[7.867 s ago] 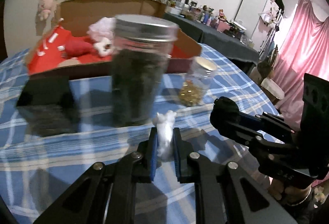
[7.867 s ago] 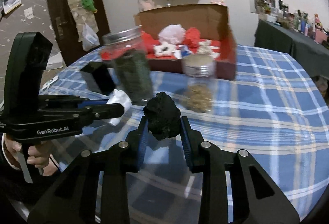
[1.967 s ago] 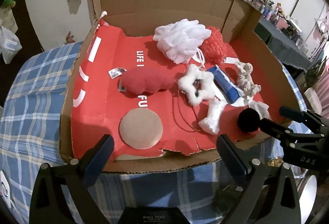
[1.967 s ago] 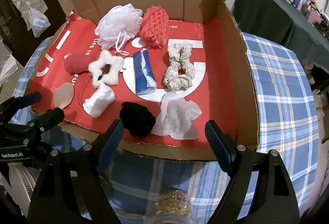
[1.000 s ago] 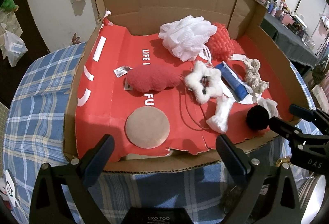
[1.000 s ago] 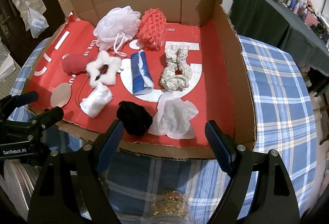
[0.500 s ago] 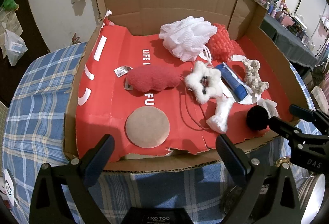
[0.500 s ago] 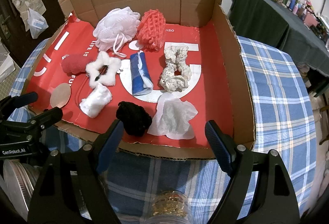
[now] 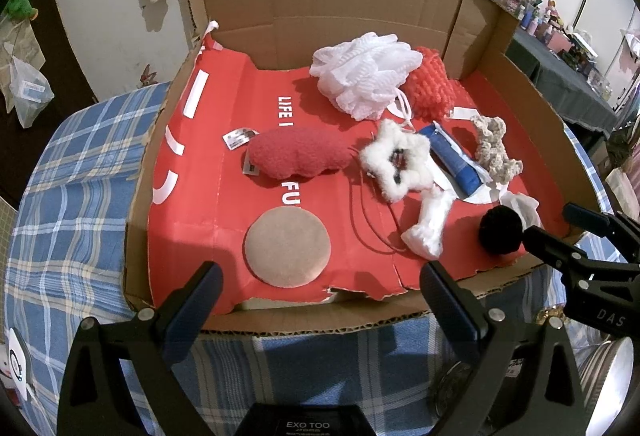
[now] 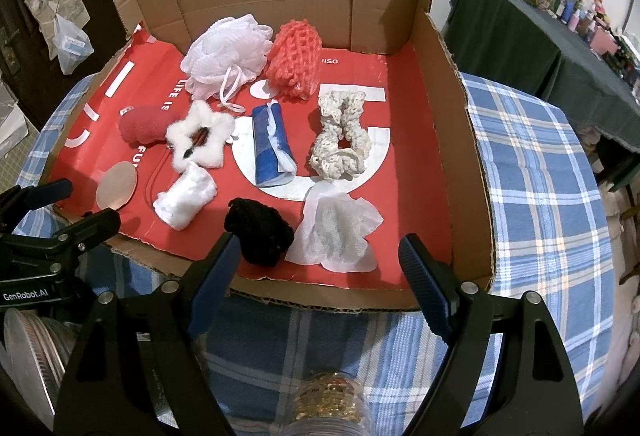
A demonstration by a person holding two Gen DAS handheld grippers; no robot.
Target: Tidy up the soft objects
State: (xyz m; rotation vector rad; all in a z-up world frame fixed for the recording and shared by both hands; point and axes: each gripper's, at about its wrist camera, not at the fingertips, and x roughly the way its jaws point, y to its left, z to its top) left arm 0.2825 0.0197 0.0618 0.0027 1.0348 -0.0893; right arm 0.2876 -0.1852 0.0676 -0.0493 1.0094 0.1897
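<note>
Both of my grippers, left gripper and right gripper, hang with jaws wide apart, empty, just outside the low front edge of the brown cardboard box. Black fuzzy pompom lies near that edge, touching white crumpled tissue. White cotton roll lies with its long axis diagonal; bare red floor lies at the box's right.

The right gripper hangs wide open and empty over the near edge of the cardboard box, beside the black pom-pom.
</note>
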